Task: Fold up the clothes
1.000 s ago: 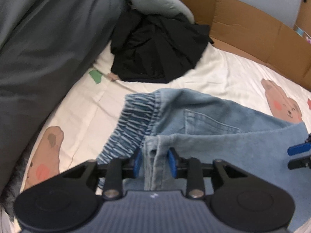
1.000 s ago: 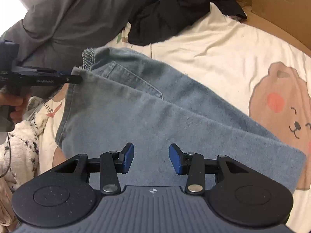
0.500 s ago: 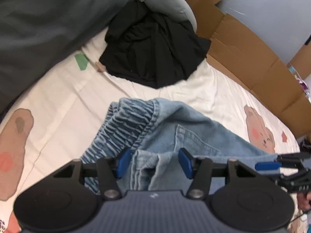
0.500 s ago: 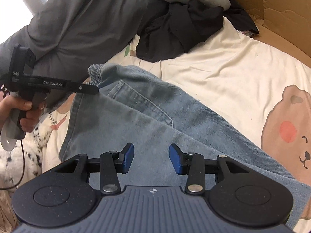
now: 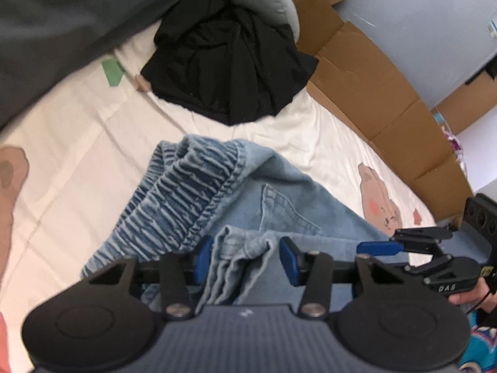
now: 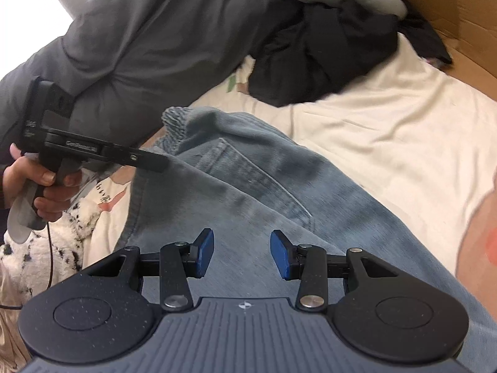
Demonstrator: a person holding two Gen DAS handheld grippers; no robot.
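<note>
- The light blue jeans (image 5: 279, 205) lie on a cream bedsheet (image 5: 77, 143) that has brown bear prints, with the elastic waistband (image 5: 189, 183) pointing toward the far side of the bed.
- One layer of the denim is folded over the other, and a back pocket (image 5: 285, 208) shows just beside the waistband.
- The left gripper (image 5: 245, 258) points down at the near edge of the jeans, and a bunched fold of denim sits between its blue pads (image 5: 203, 256).
- Its jaws are closing, but there is a gap between the cloth and the pad on the right side, so the pads do not squeeze it firmly.
- The right gripper (image 6: 242, 253) hovers over the flat leg part of the jeans (image 6: 279, 192); its jaws stand spread apart and nothing is between them.
- In the right wrist view, a hand (image 6: 37, 183) holds the handle of the left gripper (image 6: 149, 158), whose tip is at the edge of the denim near the waistband.
- A crumpled black garment (image 5: 230, 71) lies on the sheet beyond the jeans, well apart from them.
- A large dark grey cloth (image 5: 62, 25) covers the far left corner, and brown cardboard (image 5: 382, 93) stands along the edge of the bed.
- A white fluffy cloth with black spots (image 6: 71, 227) lies beside the bed, under the hand.
</note>
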